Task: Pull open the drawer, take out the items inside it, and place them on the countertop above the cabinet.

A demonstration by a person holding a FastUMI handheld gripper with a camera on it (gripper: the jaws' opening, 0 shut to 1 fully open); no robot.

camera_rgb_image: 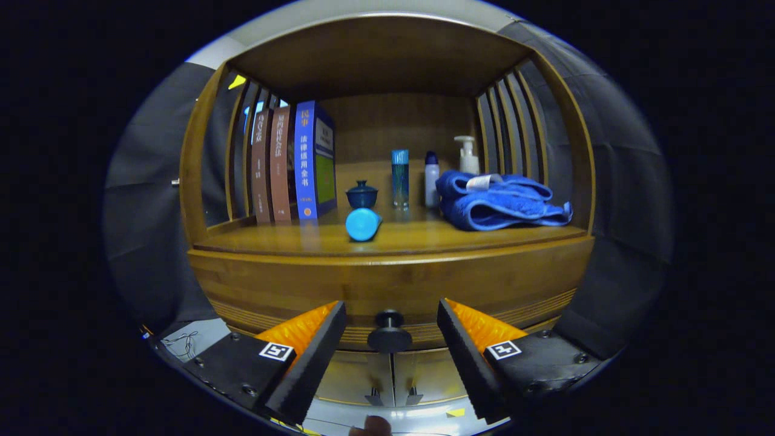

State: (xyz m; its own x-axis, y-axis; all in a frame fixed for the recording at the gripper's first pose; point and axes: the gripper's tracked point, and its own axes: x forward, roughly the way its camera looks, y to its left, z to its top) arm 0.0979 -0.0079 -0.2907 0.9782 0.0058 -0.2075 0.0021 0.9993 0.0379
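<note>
The wooden cabinet's drawer front [272, 284] is closed, with a round black knob [389, 330] at its middle. My gripper [390, 306] is open, and the knob sits between its two orange-and-black fingers [315, 339] without touching either one. Above the drawer is the countertop [424, 239], inside a wooden alcove. The drawer's contents are hidden.
On the countertop stand three books [290, 163] at the left, a dark blue lidded cup [362, 195], a light blue cylinder [363, 224] lying on its side, two slim bottles [400, 178], a pump bottle [468, 155] and a crumpled blue towel [502, 203]. Two door handles [393, 396] sit below the drawer.
</note>
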